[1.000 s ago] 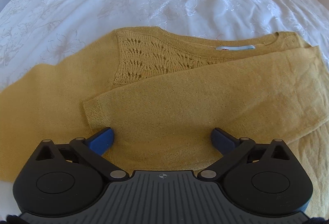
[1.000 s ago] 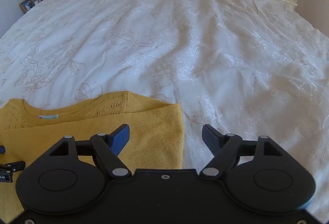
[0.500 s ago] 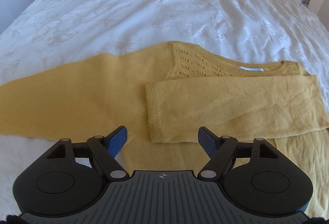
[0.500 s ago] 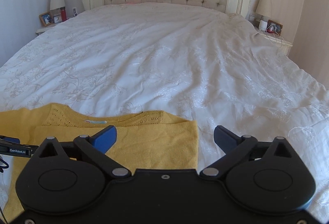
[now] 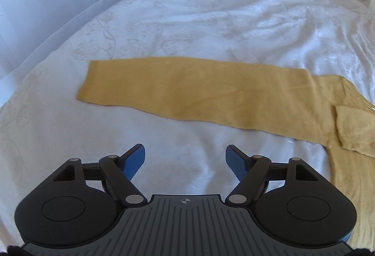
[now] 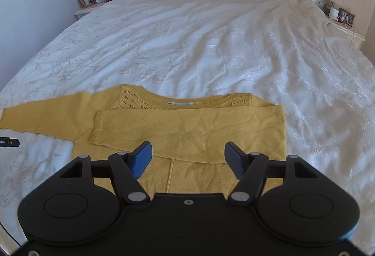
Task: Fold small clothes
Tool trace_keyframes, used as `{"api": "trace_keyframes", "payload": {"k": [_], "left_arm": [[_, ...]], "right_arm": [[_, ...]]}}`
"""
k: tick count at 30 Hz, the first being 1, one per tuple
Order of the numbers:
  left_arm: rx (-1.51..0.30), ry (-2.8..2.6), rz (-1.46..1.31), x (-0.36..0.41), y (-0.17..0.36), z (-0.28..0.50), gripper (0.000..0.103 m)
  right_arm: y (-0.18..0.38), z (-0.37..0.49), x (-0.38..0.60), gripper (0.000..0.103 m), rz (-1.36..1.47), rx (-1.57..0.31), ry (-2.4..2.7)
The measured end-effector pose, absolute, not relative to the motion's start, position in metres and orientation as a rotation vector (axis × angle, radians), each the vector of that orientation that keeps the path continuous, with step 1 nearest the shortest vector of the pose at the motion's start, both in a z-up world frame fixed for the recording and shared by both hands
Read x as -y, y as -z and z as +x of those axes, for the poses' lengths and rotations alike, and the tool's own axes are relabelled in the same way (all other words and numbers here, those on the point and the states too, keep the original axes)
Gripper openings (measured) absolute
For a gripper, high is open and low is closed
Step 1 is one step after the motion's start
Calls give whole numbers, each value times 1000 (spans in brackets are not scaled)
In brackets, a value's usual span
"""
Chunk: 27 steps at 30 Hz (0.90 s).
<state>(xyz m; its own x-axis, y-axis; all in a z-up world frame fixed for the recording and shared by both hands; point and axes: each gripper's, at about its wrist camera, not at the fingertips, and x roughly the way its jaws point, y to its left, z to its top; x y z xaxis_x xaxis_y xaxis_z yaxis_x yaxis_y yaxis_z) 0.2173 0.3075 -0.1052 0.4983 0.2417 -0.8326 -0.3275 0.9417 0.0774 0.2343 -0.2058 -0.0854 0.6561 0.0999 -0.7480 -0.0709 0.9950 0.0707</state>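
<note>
Jumper (image 6: 187,134), yellow knit, near bed's (image 6: 211,44) foot edge: likely light, limp, stretchy; pinch outstretched sleeve's (image 5: 187,94) cuff; left claw (image 5: 185,159) spread, right claw (image 6: 187,158) closing, both empty.

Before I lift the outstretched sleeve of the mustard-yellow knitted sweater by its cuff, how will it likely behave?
The outstretched sleeve of the mustard-yellow knitted sweater lies flat and limp on the white bedspread, so it will probably droop. The thin knit looks light. Its other sleeve is only laid across the body, so a hard tug may disturb it.
</note>
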Motion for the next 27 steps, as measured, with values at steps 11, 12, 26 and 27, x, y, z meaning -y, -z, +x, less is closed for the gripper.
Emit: {"api": "trace_keyframes", "payload": {"k": [11, 12, 26, 27], "left_arm": [[-952, -488, -151, -420, 112, 238, 75], [-951, -490, -154, -426, 114, 239, 75], [-1004, -405, -184, -460, 147, 271, 75], [-1002, -388, -183, -460, 148, 274, 68]], "right_arm": [[80, 247, 153, 70, 70, -879, -94], [80, 248, 149, 70, 68, -883, -96], [80, 258, 115, 70, 16, -931, -121], [81, 258, 115, 70, 17, -932, -120]]}}
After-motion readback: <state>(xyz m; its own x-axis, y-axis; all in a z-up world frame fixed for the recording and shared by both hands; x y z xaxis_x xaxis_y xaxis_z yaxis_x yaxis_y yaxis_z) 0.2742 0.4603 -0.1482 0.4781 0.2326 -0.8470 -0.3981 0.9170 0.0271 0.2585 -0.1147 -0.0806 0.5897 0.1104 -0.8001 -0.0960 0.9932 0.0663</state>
